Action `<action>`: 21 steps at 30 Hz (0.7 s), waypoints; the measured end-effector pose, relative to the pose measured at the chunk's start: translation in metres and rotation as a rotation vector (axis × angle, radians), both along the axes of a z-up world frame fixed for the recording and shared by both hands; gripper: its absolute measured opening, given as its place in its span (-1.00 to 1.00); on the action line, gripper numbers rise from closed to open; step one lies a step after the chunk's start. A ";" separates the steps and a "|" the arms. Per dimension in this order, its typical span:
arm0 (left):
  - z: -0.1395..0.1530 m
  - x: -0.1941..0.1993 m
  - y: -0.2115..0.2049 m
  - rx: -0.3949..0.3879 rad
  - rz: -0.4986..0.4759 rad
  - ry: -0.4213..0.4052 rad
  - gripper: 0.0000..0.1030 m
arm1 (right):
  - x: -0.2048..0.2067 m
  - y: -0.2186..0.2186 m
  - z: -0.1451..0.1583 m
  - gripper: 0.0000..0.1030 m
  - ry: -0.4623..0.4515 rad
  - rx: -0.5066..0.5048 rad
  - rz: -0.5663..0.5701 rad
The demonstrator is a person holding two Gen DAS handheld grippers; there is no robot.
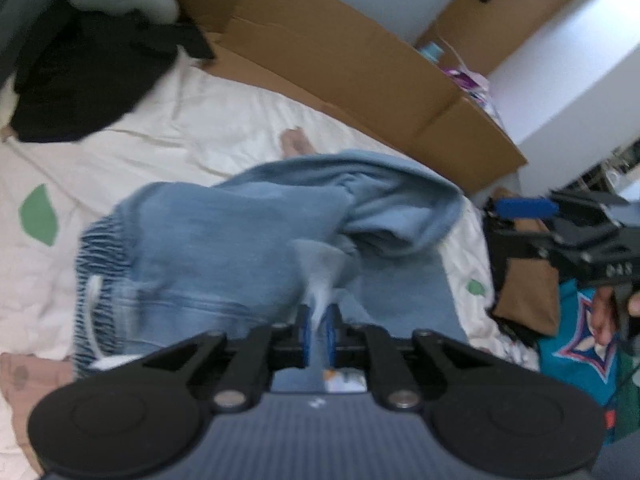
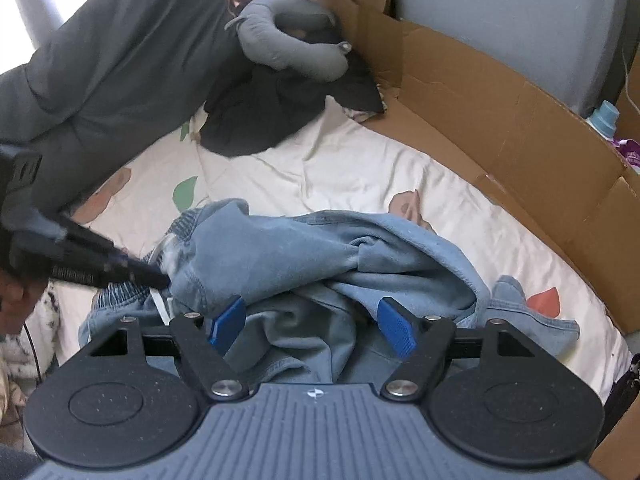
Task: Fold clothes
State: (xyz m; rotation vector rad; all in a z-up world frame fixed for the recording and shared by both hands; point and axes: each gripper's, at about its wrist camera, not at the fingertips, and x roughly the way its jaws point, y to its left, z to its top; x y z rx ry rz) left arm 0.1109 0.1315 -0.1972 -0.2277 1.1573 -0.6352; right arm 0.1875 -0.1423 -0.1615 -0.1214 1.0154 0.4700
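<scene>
A pair of light blue denim jeans [image 1: 224,240] lies bunched on a cream bedsheet with leaf prints [image 1: 224,120]. My left gripper [image 1: 318,320] is shut on a fold of the jeans and lifts it a little. In the right wrist view the jeans [image 2: 320,264] lie crumpled in front of my right gripper [image 2: 312,324], which is open just above the cloth with nothing between its blue pads. The left gripper [image 2: 160,280] shows there at the left, pinching the jeans near the waistband. The right gripper [image 1: 520,208] shows at the right edge of the left wrist view.
A flattened cardboard box [image 2: 520,132] borders the far side of the bed. A black garment [image 1: 80,80] and a grey neck pillow [image 2: 288,44] lie at the far end. A dark grey blanket [image 2: 112,60] is heaped at the left. A teal patterned cloth [image 1: 580,352] lies beyond the bed edge.
</scene>
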 end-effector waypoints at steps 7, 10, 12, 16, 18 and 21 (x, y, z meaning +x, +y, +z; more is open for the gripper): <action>0.006 -0.010 -0.015 -0.003 -0.086 -0.002 -0.03 | 0.004 0.004 -0.004 0.52 0.003 -0.012 -0.001; 0.003 -0.008 -0.005 0.014 -0.064 0.010 -0.03 | 0.009 0.001 -0.007 0.52 0.008 -0.001 -0.021; 0.000 -0.006 0.002 0.026 -0.050 0.019 -0.03 | 0.012 -0.002 -0.010 0.52 0.013 0.005 -0.038; -0.003 -0.003 0.022 0.040 -0.009 0.024 0.03 | 0.015 -0.006 -0.017 0.52 0.015 0.013 -0.063; -0.009 0.000 0.035 0.041 0.045 0.046 0.03 | 0.017 -0.009 -0.021 0.52 0.016 0.017 -0.075; -0.016 0.003 0.054 0.046 0.127 0.068 0.03 | 0.020 -0.010 -0.026 0.51 0.017 0.022 -0.092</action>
